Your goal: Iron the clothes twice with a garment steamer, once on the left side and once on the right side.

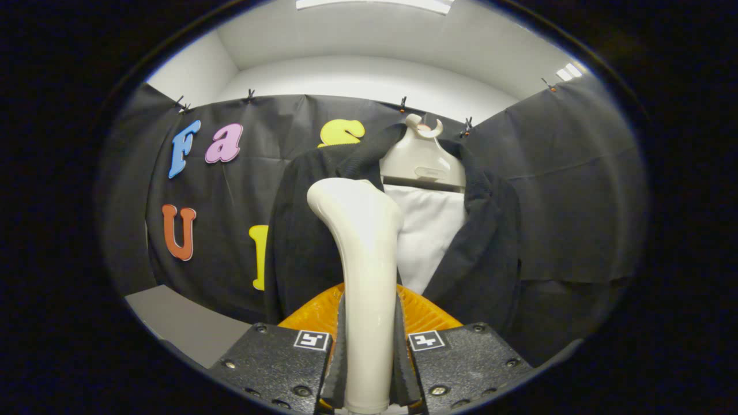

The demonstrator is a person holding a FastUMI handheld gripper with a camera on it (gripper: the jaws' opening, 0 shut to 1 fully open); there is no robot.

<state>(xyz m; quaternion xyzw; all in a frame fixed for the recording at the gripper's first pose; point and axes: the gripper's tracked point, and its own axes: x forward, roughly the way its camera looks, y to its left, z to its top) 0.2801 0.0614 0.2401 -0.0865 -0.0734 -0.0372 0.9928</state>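
My gripper is shut on the cream-white garment steamer, both fingers pressing its handle from either side. The steamer rises upright between the fingers, its wider head level with the jacket's chest. Beyond it hangs a dark jacket over a white shirt front, on a cream hanger against the black cloth wall. The steamer head stands in front of the jacket's left panel; I cannot tell whether it touches the cloth. An orange ribbed object shows just behind the fingers, under the steamer.
Black cloth covers the booth walls behind and beside the jacket, held by clips along the top. A grey surface lies low beside the jacket's left panel. White walls and a ceiling light are above.
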